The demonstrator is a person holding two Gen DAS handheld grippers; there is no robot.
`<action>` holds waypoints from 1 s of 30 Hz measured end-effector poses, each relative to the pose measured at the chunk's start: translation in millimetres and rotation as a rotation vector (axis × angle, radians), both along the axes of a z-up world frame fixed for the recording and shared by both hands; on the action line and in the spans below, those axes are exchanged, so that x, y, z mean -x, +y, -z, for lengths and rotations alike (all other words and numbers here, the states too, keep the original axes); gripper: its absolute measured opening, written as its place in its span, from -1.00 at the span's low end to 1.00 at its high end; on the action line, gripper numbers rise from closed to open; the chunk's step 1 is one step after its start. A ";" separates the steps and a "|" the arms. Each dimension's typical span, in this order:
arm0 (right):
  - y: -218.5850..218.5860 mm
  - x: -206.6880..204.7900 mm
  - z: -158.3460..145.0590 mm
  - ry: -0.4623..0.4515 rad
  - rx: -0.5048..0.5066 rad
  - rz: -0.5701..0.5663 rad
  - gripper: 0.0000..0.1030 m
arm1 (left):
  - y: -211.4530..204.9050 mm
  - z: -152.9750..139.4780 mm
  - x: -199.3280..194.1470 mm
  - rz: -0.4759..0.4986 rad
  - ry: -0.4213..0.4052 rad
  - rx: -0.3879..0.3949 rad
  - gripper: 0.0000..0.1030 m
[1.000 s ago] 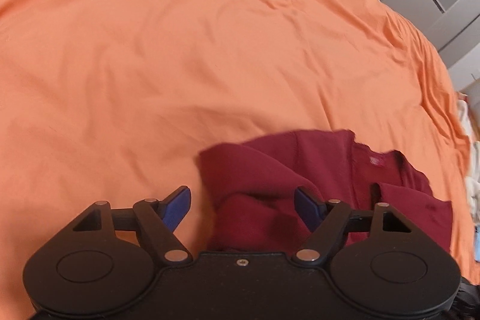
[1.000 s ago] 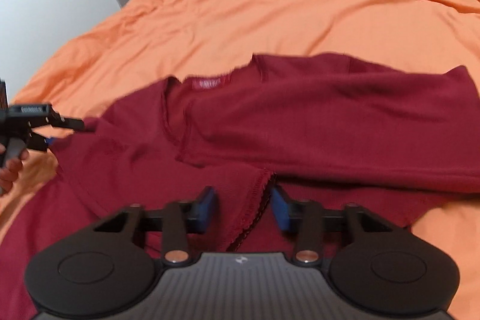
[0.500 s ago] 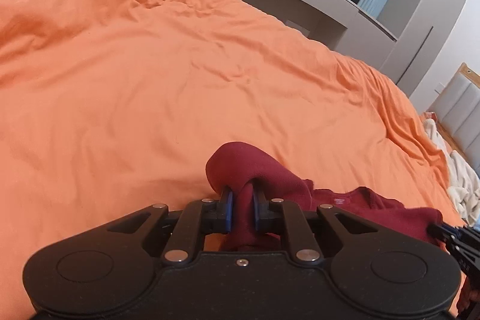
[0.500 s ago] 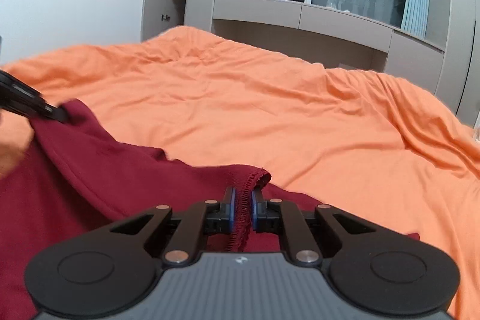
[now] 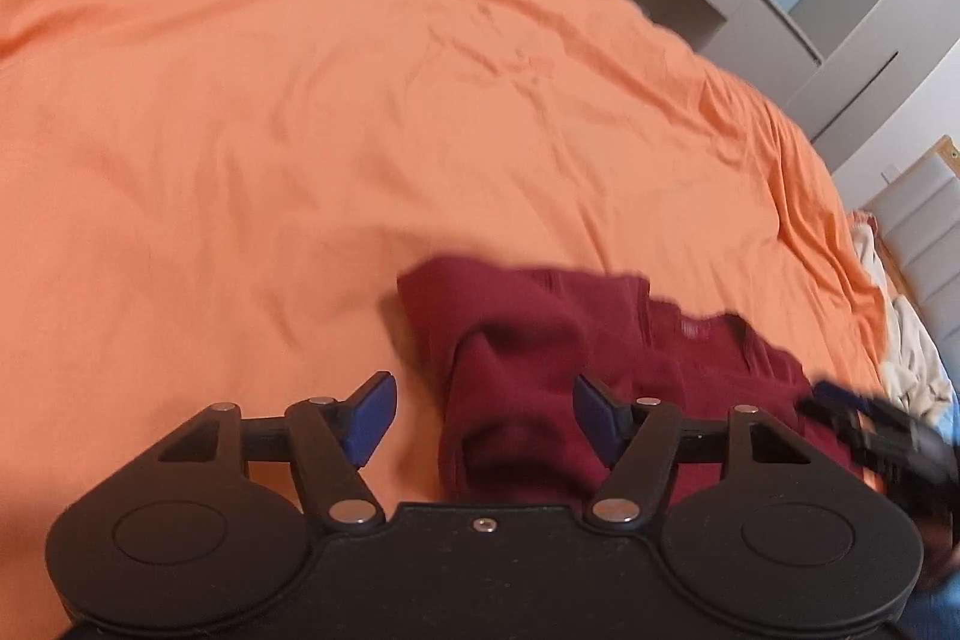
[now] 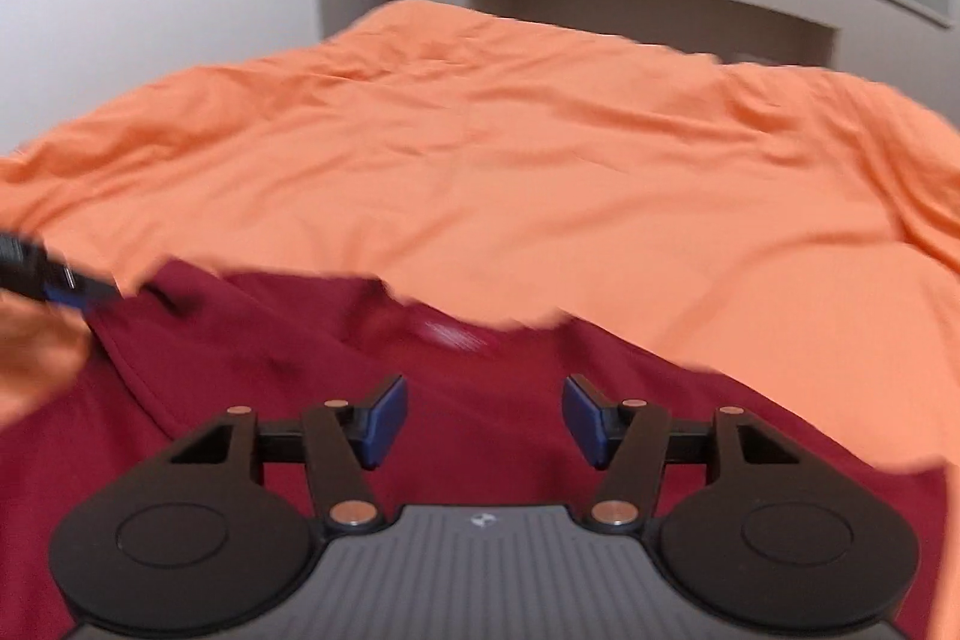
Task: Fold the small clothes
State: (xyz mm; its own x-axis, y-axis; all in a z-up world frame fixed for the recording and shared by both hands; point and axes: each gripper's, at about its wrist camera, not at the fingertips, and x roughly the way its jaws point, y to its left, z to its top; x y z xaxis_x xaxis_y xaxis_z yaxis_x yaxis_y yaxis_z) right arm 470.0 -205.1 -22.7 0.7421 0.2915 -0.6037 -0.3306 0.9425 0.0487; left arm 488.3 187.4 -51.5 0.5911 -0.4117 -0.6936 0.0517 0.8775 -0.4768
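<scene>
Left wrist view: left hand-held gripper [image 5: 483, 415], jaws wide and opening, nothing pinched, over shirt [image 5: 540, 340] on bed [image 5: 300, 130]. Right hand-held gripper [image 6: 485, 418]: likewise opening, unpinched, above shirt.

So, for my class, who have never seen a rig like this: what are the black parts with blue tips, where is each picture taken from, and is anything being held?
No robot here: a person holds a two-finger gripper in each hand, and a camera on each looks along its fingers. In the left camera's picture the left gripper fills the bottom edge; the right gripper does so in the right camera's picture. Each gripper also shows blurred at the other picture's edge. A dark red top lies on an orange bedcover, to be folded. Both grippers are opening: their blue pads stand apart over the cloth without pinching it, so nothing is held.
</scene>
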 end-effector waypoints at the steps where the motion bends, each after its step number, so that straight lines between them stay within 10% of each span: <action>1: 12.0 -11.9 -1.0 0.011 -0.028 -0.036 0.21 | -1.9 2.4 1.6 0.010 0.010 0.011 0.14; 3: 35.3 -36.8 -1.7 0.027 -0.068 -0.104 0.09 | -5.2 6.3 5.0 0.032 0.023 0.038 -0.44; 7: 91.7 -79.5 2.7 0.093 -0.150 -0.243 -0.19 | -4.4 7.9 15.4 0.000 0.011 0.066 -0.69; 15: 195.1 -112.4 14.5 0.218 -0.150 -0.485 -0.15 | -6.2 7.2 24.5 -0.012 -0.035 0.060 -0.72; 17: 210.1 -111.7 19.7 0.238 -0.122 -0.512 -0.96 | -5.5 7.2 24.2 -0.008 -0.036 0.056 -0.72; 30: 198.7 -116.7 16.7 0.128 -0.125 -0.324 -0.95 | -3.3 8.2 36.0 -0.048 -0.035 0.007 -0.76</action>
State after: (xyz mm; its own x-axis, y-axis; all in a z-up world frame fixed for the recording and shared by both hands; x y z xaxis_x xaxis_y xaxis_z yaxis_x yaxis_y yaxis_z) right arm 586.7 -6.4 -39.4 0.5201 0.5766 -0.6302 -0.5946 0.7740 0.2175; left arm 452.3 184.1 -59.6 0.6339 -0.3871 -0.6696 0.0262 0.8760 -0.4816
